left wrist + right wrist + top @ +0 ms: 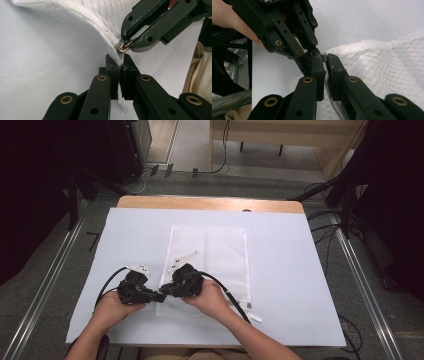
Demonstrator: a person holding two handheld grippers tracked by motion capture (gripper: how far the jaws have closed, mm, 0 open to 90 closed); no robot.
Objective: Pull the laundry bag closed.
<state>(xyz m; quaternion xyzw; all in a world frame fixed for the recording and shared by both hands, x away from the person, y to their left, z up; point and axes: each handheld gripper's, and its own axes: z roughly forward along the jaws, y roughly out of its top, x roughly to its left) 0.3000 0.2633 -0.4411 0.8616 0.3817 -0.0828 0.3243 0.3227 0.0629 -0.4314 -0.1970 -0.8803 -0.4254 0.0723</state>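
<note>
A white mesh zip bag (220, 252) lies flat on the white table cover, and its near-left corner is lifted. My left gripper (158, 296) is shut on the bag's edge at that corner; in the left gripper view its jaws (121, 63) pinch the mesh fabric. My right gripper (166, 290) meets it tip to tip. Its jaws are shut on the small metal zipper pull (122, 47), just above the left jaws. In the right gripper view its own tips (325, 58) close on the pull, and the left gripper (315, 53) comes in from the upper left.
The white sheet (290, 270) covers a wooden table whose far edge (210, 203) shows. Cables trail from both grippers toward the near edge. Metal floor rails run along both sides of the table, with black curtains and loose cables beyond.
</note>
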